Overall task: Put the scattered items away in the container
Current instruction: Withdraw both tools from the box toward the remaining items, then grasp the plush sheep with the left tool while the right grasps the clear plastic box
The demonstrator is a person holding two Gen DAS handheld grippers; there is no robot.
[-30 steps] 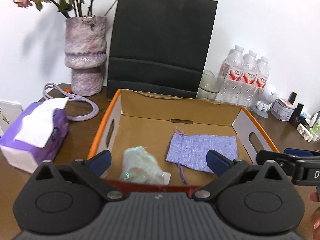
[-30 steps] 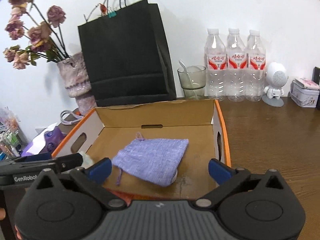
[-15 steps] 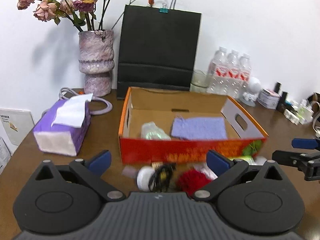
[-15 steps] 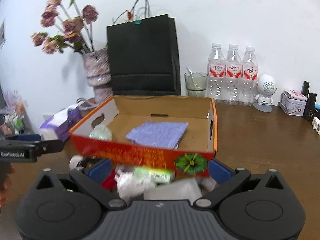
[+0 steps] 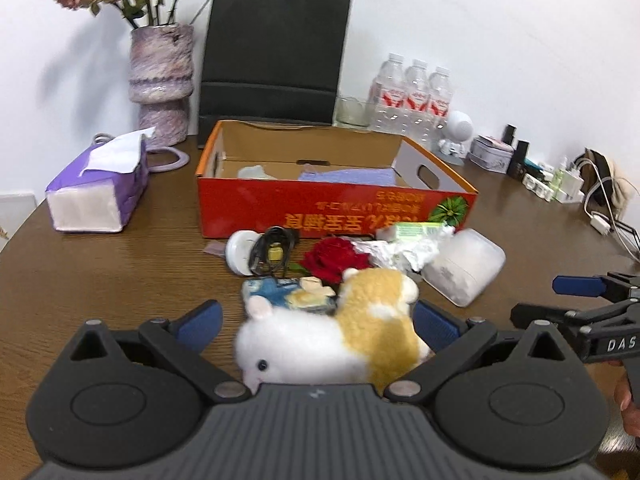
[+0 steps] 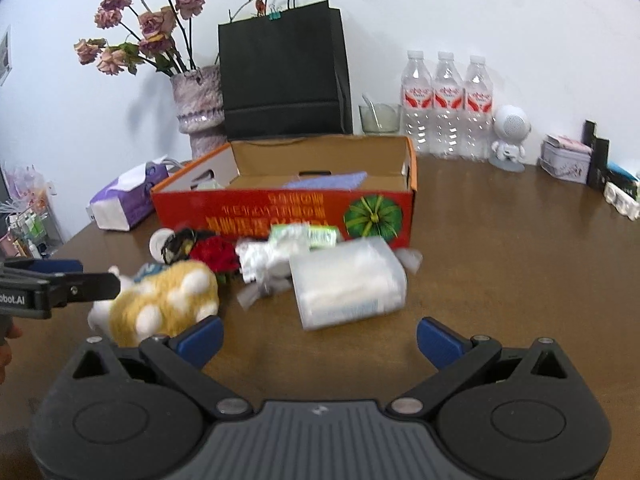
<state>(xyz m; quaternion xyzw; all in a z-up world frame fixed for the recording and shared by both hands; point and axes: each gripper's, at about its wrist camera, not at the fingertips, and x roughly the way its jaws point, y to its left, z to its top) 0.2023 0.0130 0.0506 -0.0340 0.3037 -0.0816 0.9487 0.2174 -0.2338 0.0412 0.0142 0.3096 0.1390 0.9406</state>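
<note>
A red cardboard box [image 5: 320,208] [image 6: 280,216] stands open on the brown table and holds a purple cloth pouch [image 5: 348,176] and a clear wrapped item [image 5: 254,172]. Scattered in front of it are a white and tan plush hamster [image 5: 332,340] [image 6: 160,304], a red rose [image 5: 332,256], a black cable [image 5: 272,248], a white round object [image 5: 238,250], a blue packet [image 5: 276,292], crumpled wrappers [image 6: 272,260] and a clear plastic case [image 5: 464,266] [image 6: 344,284]. My left gripper [image 5: 316,324] is open, with the hamster between its fingers. My right gripper [image 6: 318,334] is open and empty, just short of the plastic case.
A purple tissue box [image 5: 100,192] sits left of the box. Behind it stand a vase of dried roses [image 5: 160,80], a black paper bag [image 5: 276,56], a glass [image 5: 352,110], three water bottles [image 5: 412,96] and a white robot figure [image 5: 456,132]. Small items and cables [image 5: 568,184] crowd the right edge.
Both grippers have pulled back from over the box and dropped low to the scattered items in front of it. The left gripper now straddles the plush hamster.
</note>
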